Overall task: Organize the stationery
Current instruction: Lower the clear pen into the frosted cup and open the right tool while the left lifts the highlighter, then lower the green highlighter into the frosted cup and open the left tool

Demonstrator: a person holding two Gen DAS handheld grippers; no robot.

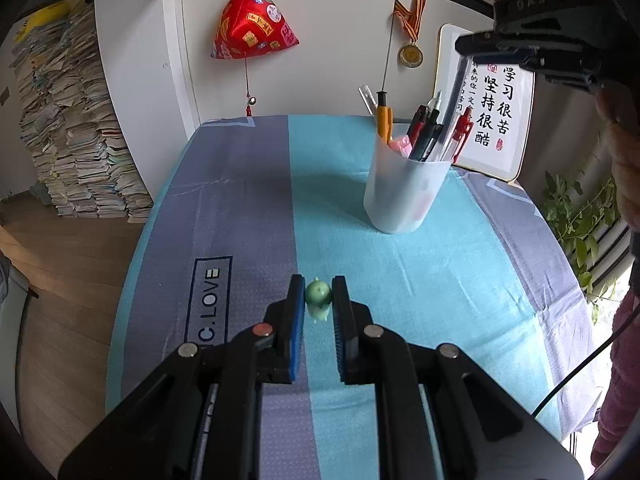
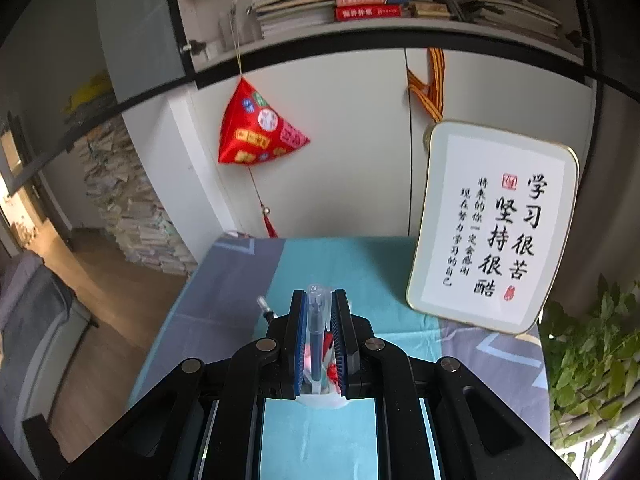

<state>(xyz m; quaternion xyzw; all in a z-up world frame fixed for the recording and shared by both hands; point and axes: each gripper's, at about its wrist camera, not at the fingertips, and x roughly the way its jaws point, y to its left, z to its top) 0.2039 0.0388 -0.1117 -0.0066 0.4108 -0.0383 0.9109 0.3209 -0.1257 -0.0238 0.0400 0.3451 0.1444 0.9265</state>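
The tablecloth [image 1: 248, 208] has wide stripes of turquoise and grey-blue. On it stands a translucent white pen holder [image 1: 404, 196] with red and black pens [image 1: 430, 136]. Behind the holder hangs a red pyramid ornament [image 1: 252, 28] with colourful patches.

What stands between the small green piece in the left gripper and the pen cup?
Nothing visible: only bare tablecloth lies between the green piece in the left gripper and the pen cup.

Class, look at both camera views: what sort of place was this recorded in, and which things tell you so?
Probably a home study room. A translucent pen cup full of pens stands on a cloth-covered table, a shelf of books runs above, tall stacks of papers stand on the floor, and a framed calligraphy sign leans on the wall.
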